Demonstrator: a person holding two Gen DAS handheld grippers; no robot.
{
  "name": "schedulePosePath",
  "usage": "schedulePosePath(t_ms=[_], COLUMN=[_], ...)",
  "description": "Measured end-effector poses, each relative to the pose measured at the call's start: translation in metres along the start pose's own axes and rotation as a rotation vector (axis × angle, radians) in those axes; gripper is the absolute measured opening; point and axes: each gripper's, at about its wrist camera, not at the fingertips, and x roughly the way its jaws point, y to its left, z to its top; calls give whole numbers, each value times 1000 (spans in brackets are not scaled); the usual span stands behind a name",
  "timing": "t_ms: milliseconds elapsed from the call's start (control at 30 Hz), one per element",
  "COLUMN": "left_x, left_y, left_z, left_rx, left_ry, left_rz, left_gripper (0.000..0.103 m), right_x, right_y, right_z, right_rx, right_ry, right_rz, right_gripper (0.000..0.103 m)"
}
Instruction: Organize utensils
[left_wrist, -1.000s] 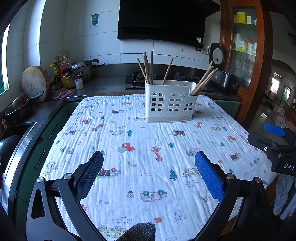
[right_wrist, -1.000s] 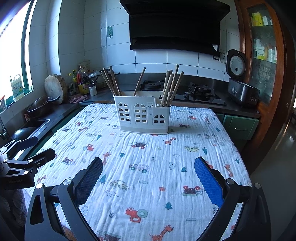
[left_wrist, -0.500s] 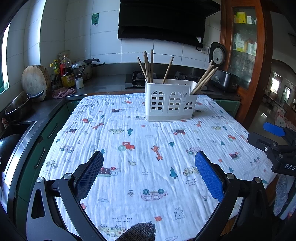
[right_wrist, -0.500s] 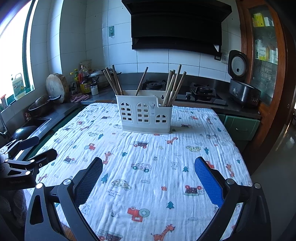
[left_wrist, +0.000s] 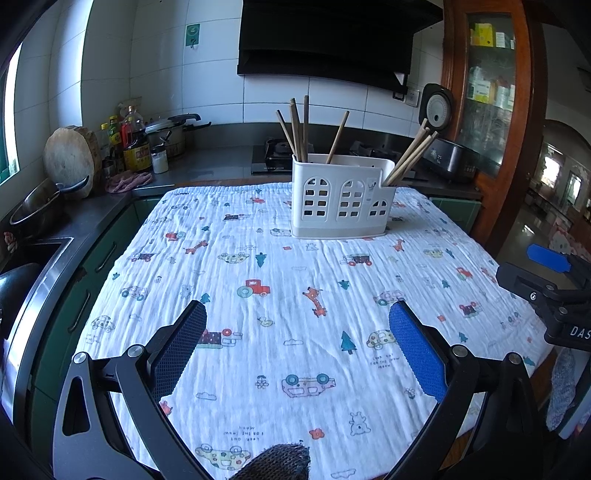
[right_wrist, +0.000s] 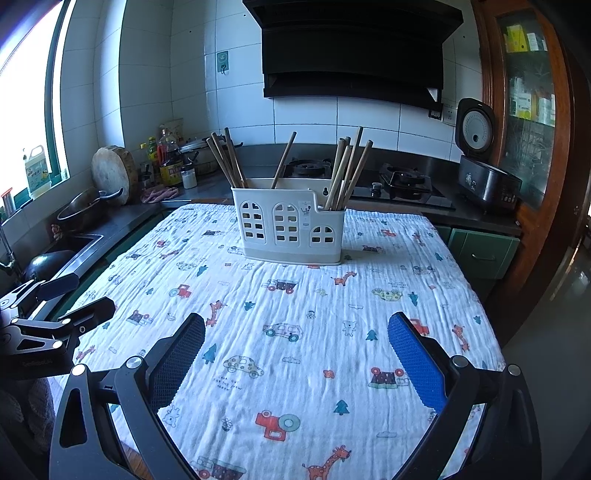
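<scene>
Utensil holder (left_wrist: 341, 197) stands well beyond both spread claws (left_wrist: 297, 332).

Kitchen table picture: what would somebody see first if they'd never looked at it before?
First, the white utensil holder with little arched windows like a house, standing at the far middle of the table, wooden chopsticks sticking up out of its compartments. Next, the white tablecloth printed with cars, giraffes and trees, covering the whole table. Close up, the right gripper and the left gripper each hover with blue-padded jaws open, holding nothing.
</scene>
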Motion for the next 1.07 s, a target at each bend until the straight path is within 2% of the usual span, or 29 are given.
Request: schedulePosePath(t_ms=[667, 1067], left_x=[0, 2], left_y=[-2, -5], left_z=[-6, -6], left_rx=[-4, -1], left_ry=[-16, 1], left_rz=[-6, 3], left_gripper=[98, 98], right_x=[0, 4], right_y=[0, -6], right_z=[0, -7], right_rx=[3, 10], right_ry=[-1, 9], right_rz=[0, 0], right_gripper=[96, 96])
